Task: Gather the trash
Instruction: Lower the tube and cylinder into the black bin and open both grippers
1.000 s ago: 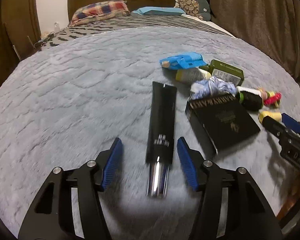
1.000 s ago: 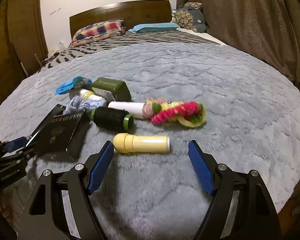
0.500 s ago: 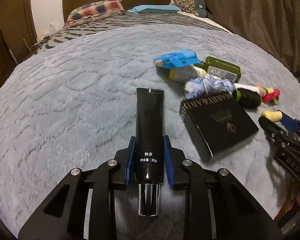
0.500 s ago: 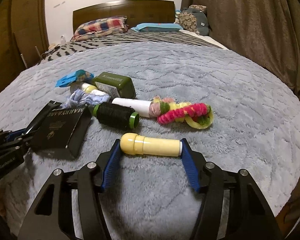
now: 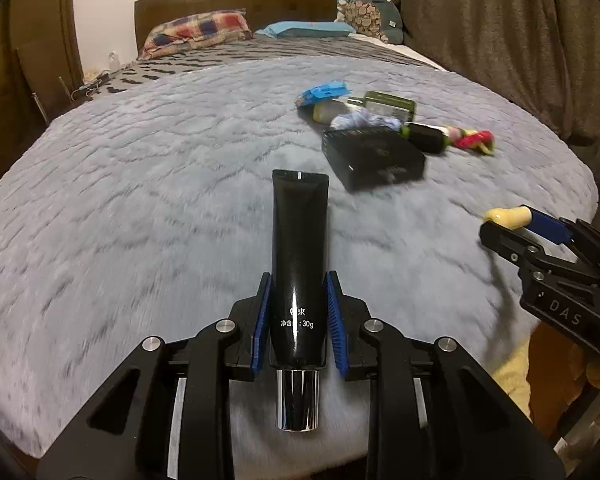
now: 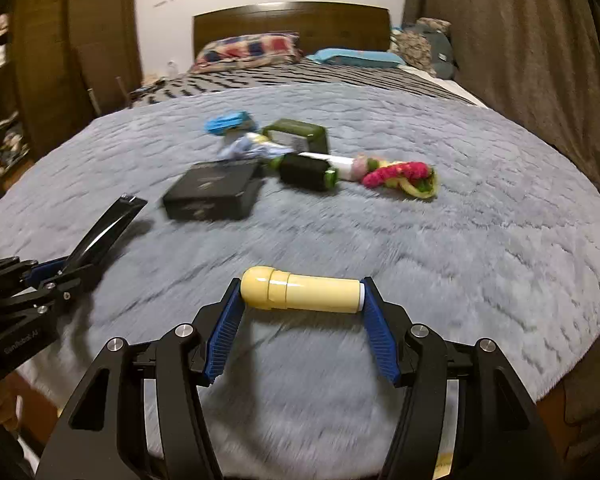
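My left gripper [image 5: 299,308] is shut on a black tube [image 5: 299,248] with a chrome cap, held above the grey blanket [image 5: 140,184]; the tube points away from me. My right gripper [image 6: 302,292] is shut on a yellow bottle [image 6: 304,290], gripped end to end and held crosswise above the blanket. The right gripper with the yellow bottle [image 5: 508,214] shows at the right edge of the left wrist view. The left gripper with the black tube [image 6: 104,232] shows at the left of the right wrist view.
On the blanket lie a black box [image 5: 374,156], a blue packet [image 5: 324,92], a green box [image 5: 390,104], a black roll with green ends [image 6: 306,170], a white tube [image 6: 336,160] and a pink and yellow item [image 6: 400,174]. Pillows [image 5: 196,32] and a headboard are behind. Curtains hang at right.
Both grippers closed, left on the black tube and right on the yellow bottle, then lifted them off the blanket and drew back from the pile.
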{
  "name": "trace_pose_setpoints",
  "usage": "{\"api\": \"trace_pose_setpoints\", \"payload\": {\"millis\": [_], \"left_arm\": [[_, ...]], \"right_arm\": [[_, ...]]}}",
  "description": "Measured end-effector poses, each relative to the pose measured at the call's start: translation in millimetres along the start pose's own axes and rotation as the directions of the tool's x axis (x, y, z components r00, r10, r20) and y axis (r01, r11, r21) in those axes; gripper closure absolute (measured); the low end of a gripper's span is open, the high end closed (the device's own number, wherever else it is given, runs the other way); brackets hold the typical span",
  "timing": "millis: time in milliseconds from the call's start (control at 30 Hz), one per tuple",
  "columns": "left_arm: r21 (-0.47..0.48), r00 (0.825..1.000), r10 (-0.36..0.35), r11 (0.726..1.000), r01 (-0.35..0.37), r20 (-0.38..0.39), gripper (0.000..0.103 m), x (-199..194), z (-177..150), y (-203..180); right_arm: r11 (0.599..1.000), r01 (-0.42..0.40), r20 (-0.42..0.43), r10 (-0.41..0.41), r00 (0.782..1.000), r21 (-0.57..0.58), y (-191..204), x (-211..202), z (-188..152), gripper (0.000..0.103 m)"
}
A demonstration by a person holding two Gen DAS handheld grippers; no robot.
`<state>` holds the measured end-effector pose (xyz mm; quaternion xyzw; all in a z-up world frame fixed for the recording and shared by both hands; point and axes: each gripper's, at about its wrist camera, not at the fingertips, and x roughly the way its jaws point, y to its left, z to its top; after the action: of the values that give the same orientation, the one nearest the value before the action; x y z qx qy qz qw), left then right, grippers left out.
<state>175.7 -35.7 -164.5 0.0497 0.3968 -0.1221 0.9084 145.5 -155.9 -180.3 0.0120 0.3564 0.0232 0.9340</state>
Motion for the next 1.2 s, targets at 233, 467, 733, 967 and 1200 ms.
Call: {"api": "trace_pose_setpoints", "payload": {"millis": [233,467,733,967,1200], "left_arm": [[-0.001,0.998,-0.010,1.000,0.010,0.060,0.078,-58.6,-33.9,-15.1],[-0.003,0.997,-0.043,0.999,0.044,0.067,0.078,-92.3,-68.3,-31.9],[-0.020,0.997,-0.067,0.998,0.066,-0.028,0.078,-84.6,-118.3,-37.1],[-0.024,0.986,-0.085,0.996,0.083,-0.146,0.079,-50.5,-149.3,-42.5],[-0.034,0.962,-0.090,0.996,0.084,-0.259,0.079,-8.3,-180.4,-45.3]], "right_arm": [[0.998,-0.056,0.060,0.058,0.996,-0.034,6.8,-56.5,-15.4,0.044],[0.991,-0.123,0.052,0.126,0.991,-0.061,13.7,-92.2,-39.2,0.044],[0.983,-0.173,-0.092,0.167,0.982,-0.057,20.9,-77.2,-86.2,0.044],[0.983,-0.178,-0.222,0.162,0.962,-0.053,27.4,-46.5,-117.3,0.044],[0.979,-0.202,-0.362,0.181,0.914,-0.022,31.2,-9.5,-148.8,0.044]]}}
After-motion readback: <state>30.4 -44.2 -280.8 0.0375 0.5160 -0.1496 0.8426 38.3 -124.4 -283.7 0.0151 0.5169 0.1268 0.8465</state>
